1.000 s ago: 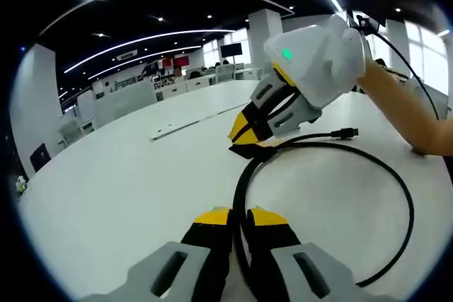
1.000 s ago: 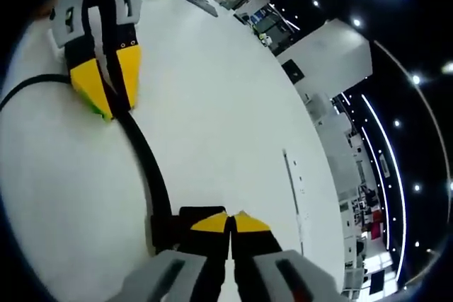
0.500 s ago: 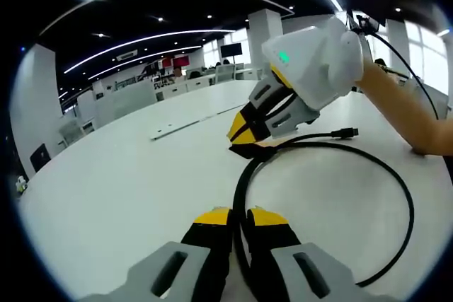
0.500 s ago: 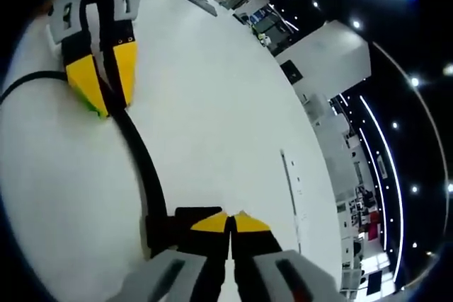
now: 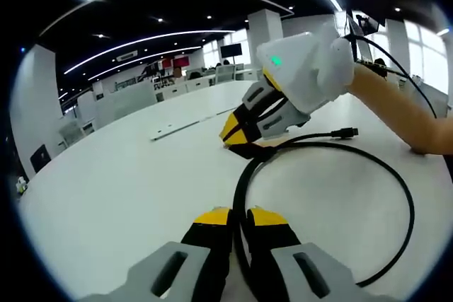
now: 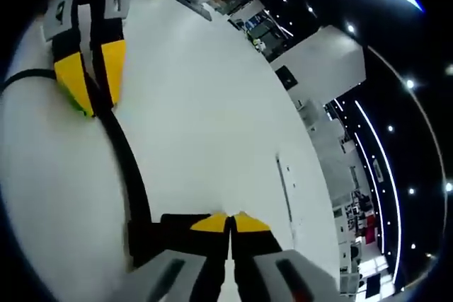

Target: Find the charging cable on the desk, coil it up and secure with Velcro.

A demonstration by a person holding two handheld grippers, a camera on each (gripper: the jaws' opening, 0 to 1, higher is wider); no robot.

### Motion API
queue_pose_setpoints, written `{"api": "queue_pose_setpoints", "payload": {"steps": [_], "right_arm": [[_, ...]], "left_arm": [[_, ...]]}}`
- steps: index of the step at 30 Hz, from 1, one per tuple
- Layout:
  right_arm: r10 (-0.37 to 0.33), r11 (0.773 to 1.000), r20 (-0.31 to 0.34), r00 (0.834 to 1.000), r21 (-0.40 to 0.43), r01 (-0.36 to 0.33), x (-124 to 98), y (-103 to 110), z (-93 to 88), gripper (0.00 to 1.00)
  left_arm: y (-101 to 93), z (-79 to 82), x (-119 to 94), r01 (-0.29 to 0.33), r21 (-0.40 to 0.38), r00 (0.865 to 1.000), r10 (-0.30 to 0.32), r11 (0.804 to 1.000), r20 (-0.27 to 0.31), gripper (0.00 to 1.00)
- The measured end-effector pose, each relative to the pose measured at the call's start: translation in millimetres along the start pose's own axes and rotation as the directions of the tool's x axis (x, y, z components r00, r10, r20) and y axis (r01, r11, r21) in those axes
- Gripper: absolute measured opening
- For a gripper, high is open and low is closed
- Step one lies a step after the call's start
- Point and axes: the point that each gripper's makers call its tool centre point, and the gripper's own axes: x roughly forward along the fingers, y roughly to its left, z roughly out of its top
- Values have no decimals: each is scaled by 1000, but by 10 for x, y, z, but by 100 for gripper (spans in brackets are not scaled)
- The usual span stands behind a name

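White desk (image 5: 106, 175) carries the charging cable (image 5: 407, 203), looped mid-surface. Left gripper (image 5: 240, 218) and right gripper (image 5: 237, 134) both clamp it; keep tension even while wrapping the Velcro.

Black charging cable (image 5: 396, 175) | plain white desk (image 5: 113, 189) | left gripper (image 5: 239, 221) grey with yellow tips, black pads | right gripper (image 5: 237, 132) white casing, green light, yellow-black jaws | black Velcro strap (image 6: 152, 235)

On the desk (image 5: 106, 182) the cable (image 5: 407, 203) lies in a loop, running from the left claw (image 5: 241, 218) ahead to the right claw (image 5: 237, 136); its plug (image 5: 347, 133) lies right of that.
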Motion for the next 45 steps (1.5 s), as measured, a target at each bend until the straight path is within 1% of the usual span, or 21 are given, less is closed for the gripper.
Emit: {"api": "queue_pose_setpoints", "payload": {"steps": [1,2,4,5,9,10,11,13,15,17,19,22,27,29,36,40,43,45], "right_arm": [[2,1000,-10,1000,-6,-2,-15,-6,-12,4],[22,999,-30,999,-30,-23,-69,6,-29,5],[43,999,-6,999,-4,-44,-144,17,30,6],[54,998,20,998,33,-54,-174,26,82,6],[82,993,59,995,82,-86,-224,70,179,10],[82,995,45,996,56,-84,-205,83,172,11],[69,997,17,998,25,-69,-191,69,135,10],[72,997,-5,997,10,-72,-152,92,90,10],[97,994,6,995,42,-98,-154,139,81,7],[106,991,14,994,77,-107,-172,148,80,4],[123,989,24,992,85,-125,-190,178,100,3],[134,987,25,991,80,-136,-205,198,108,3],[177,982,35,984,64,-179,-261,256,127,3],[200,977,53,978,59,-203,-282,289,152,3],[211,977,56,976,27,-213,-258,281,141,3],[236,972,46,971,-6,-237,-316,316,113,3],[250,967,47,967,-58,-247,-346,344,106,3],[259,965,44,965,-68,-255,-377,353,97,3]], "left_arm": [[3,0,0,0,1,1000,0,1000,0,9],[-3,0,-1,0,2,1000,0,1000,0,9],[-31,-5,-3,1,5,1000,-1,1000,1,9],[-43,-7,-4,0,5,1000,0,1000,1,9],[-49,-9,-4,0,4,1000,0,1000,1,9],[-59,-11,-5,-1,4,1000,1,1000,1,9],[-67,-13,-6,-1,3,1000,1,1000,1,9],[-99,-19,-9,-1,3,1000,1,1000,1,9],[-93,-18,-10,-1,3,1000,1,1000,1,9],[-82,-17,-9,-1,2,1000,1,1000,1,9],[-32,-7,-6,0,4,1000,0,1000,2,9],[-7,-1,-5,1,6,1000,-1,1000,4,9],[34,10,-2,0,11,1000,0,1000,4,9],[51,14,-1,0,9,1000,0,1000,5,9],[74,24,2,0,8,1000,0,1000,7,9],[100,31,5,0,8,1000,0,1000,7,9],[108,33,5,0,9,1000,0,1000,7,9],[66,25,2,-1,11,1000,1,1000,7,9]]}}
